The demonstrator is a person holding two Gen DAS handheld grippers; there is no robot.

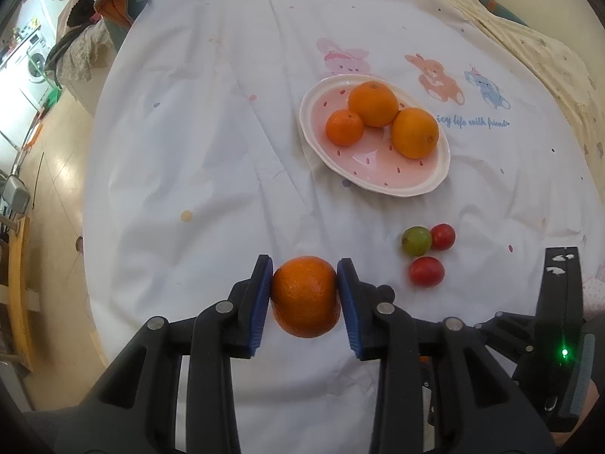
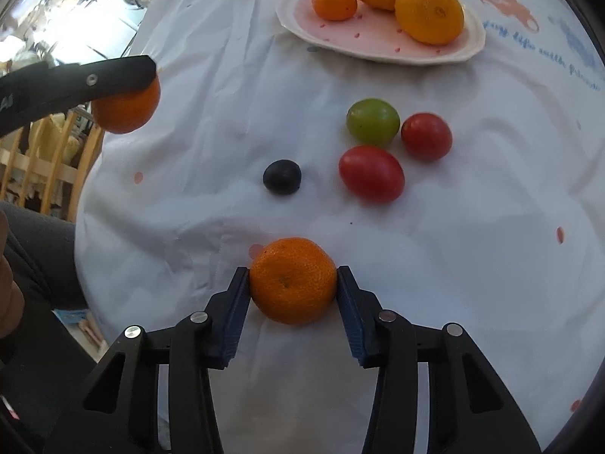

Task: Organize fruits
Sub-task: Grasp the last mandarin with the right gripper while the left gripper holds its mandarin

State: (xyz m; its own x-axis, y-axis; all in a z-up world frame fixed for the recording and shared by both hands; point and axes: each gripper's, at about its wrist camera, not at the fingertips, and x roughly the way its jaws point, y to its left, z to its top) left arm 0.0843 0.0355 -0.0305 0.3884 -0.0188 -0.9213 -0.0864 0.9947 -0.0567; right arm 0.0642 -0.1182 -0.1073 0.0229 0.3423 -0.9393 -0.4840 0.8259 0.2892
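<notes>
My left gripper (image 1: 304, 270) is shut on a mandarin (image 1: 305, 297) and holds it above the white cloth; it also shows in the right wrist view (image 2: 126, 108) at the left. My right gripper (image 2: 293, 272) is shut on a second mandarin (image 2: 293, 280) near the table's front. A pink oval plate (image 1: 393, 179), also in the right wrist view (image 2: 382, 43), holds three oranges (image 1: 373, 104). Two red cherry tomatoes (image 2: 371, 174), a green one (image 2: 373, 121) and a dark blueberry (image 2: 282, 176) lie on the cloth between plate and grippers.
The white tablecloth (image 1: 211, 143) has cartoon prints and blue lettering at the right (image 1: 472, 123). The table's left edge drops to the floor (image 1: 56, 174), with clothes piled at the far left (image 1: 87, 38). A wooden chair (image 2: 49, 162) stands at the left.
</notes>
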